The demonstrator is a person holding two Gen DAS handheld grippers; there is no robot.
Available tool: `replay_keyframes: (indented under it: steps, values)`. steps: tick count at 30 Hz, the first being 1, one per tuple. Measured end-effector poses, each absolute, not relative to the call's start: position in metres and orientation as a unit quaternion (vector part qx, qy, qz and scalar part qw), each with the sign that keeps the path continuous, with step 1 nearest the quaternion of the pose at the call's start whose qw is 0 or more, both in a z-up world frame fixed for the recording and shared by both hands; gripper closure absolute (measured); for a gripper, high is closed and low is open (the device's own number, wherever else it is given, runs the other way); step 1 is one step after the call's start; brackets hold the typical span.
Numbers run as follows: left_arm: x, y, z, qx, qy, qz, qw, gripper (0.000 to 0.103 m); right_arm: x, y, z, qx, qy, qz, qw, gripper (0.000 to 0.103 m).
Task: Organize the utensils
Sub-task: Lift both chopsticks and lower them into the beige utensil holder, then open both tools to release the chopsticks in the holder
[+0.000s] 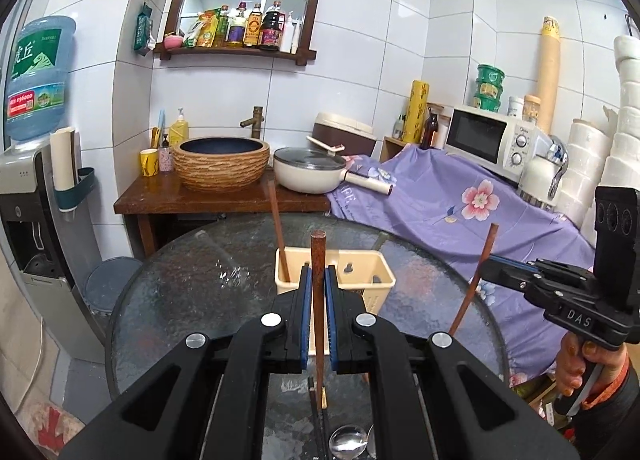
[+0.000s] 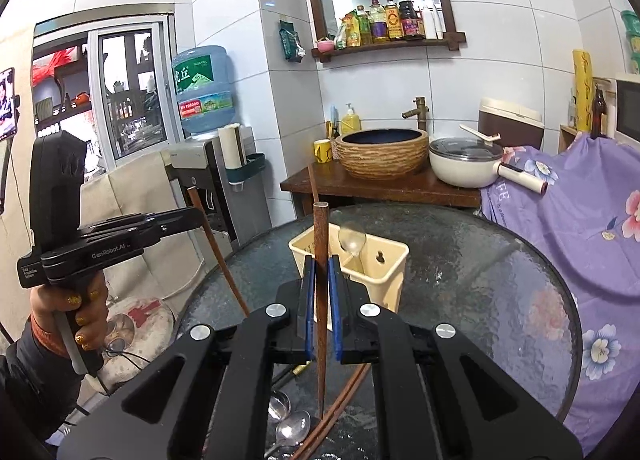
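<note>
A cream plastic utensil holder (image 1: 372, 264) (image 2: 384, 260) stands on the round glass table (image 1: 192, 280) (image 2: 500, 280). One brown chopstick (image 1: 277, 228) leans in its left compartment; a clear spoon (image 2: 352, 238) stands in it. My left gripper (image 1: 319, 280) is shut on an upright brown chopstick (image 1: 318, 256), just in front of the holder. My right gripper (image 2: 321, 272) is shut on another brown chopstick (image 2: 321, 244), also upright near the holder. The right gripper shows in the left wrist view (image 1: 486, 270), the left gripper in the right wrist view (image 2: 200, 216).
Loose metal spoons (image 1: 347, 440) (image 2: 294, 426) and more chopsticks (image 2: 340, 404) lie on the table's near edge. Behind are a wooden stand with a basin (image 1: 222, 164), a white pot (image 1: 308, 174), a purple floral cloth (image 1: 460, 200), a microwave (image 1: 492, 140) and a water dispenser (image 1: 28, 200).
</note>
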State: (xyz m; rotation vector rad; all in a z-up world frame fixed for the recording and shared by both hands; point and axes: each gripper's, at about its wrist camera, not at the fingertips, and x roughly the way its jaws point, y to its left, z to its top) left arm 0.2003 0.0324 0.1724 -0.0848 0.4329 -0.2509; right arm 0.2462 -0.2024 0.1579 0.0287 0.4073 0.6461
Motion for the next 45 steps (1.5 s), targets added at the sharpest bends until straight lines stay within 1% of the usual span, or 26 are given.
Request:
replay_keyframes:
  steps: [4, 15, 19, 22, 25, 34, 38, 45]
  values:
    - [0.207, 0.030, 0.194, -0.044, 0.206, -0.128, 0.969, 0.096, 0.253, -0.199, 0.184, 0.015, 0.189, 0.319, 0.929, 0.096]
    - [0.243, 0.029, 0.282, -0.064, 0.152, -0.112, 0.980, 0.096, 0.292, -0.184, 0.272, 0.013, 0.140, 0.287, 0.948, 0.096]
    - [0.266, 0.024, 0.290, -0.066, 0.138, -0.089, 0.984, 0.096, 0.316, -0.176, 0.286, 0.013, 0.124, 0.255, 0.959, 0.096]
    - [0.280, 0.023, 0.282, -0.075, 0.138, -0.080, 0.984, 0.096, 0.328, -0.171, 0.280, 0.013, 0.118, 0.238, 0.964, 0.096]
    - [0.297, 0.019, 0.260, -0.068, 0.148, -0.066, 0.984, 0.096, 0.343, -0.166, 0.258, 0.017, 0.126, 0.226, 0.966, 0.095]
    - [0.329, 0.027, 0.184, -0.076, 0.217, -0.052, 0.972, 0.096, 0.367, -0.159, 0.187, 0.017, 0.175, 0.216, 0.960, 0.095]
    - [0.333, 0.029, 0.162, -0.080, 0.237, -0.053, 0.967, 0.096, 0.372, -0.159, 0.170, 0.019, 0.190, 0.214, 0.958, 0.095]
    - [0.338, 0.029, 0.144, -0.081, 0.256, -0.054, 0.962, 0.096, 0.381, -0.163, 0.156, 0.026, 0.204, 0.209, 0.956, 0.095]
